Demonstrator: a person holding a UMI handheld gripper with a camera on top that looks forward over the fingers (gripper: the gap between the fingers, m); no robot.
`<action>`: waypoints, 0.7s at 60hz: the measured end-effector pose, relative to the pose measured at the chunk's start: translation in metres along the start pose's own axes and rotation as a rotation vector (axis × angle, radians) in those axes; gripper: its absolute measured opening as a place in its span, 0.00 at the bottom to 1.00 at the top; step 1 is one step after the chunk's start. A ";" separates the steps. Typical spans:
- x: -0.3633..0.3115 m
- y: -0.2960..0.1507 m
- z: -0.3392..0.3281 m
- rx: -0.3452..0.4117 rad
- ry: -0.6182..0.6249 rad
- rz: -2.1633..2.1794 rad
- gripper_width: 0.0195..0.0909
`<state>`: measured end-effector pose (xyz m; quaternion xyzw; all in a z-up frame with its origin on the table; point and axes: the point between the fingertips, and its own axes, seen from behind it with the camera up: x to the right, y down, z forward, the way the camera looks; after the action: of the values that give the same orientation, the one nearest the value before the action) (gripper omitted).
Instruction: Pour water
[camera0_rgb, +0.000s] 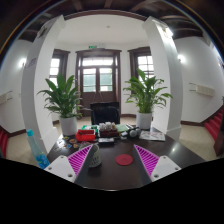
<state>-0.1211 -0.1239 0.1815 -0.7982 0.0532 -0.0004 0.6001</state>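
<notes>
The clear plastic water bottle with a blue cap (36, 148) stands upright at the near left edge of the dark round table (112, 172), to the left of the gripper (103, 160) and apart from its left finger. Nothing is held. The fingers are spread wide, each showing its magenta pad (147, 158), and only bare table surface and a small dark cup-like vessel (93, 157) lie between them. That vessel sits close to the left pad; whether it touches the pad cannot be determined. A red round coaster (124, 159) lies just ahead of the right finger.

Farther across the table stands a cluster of tea ware and small containers (108, 132); individual items are too small to identify. Two potted green plants (64, 100) flank a wooden door (98, 78) at the far wall.

Judged step: approach and grasp the bottle. Recommended procedure: swing the gripper left, keep the fingers spread, centre the bottle body between the pads below the cap, then close evenly. Grip mid-body; thin plastic is likely to deform under excess force. Avoid striking the dark vessel during the swing
</notes>
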 end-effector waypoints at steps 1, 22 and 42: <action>-0.002 0.000 0.000 0.002 -0.003 0.001 0.85; -0.158 0.084 -0.038 0.019 -0.156 -0.015 0.85; -0.297 0.091 -0.008 0.020 -0.330 -0.012 0.86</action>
<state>-0.4245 -0.1311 0.1150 -0.7817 -0.0510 0.1266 0.6086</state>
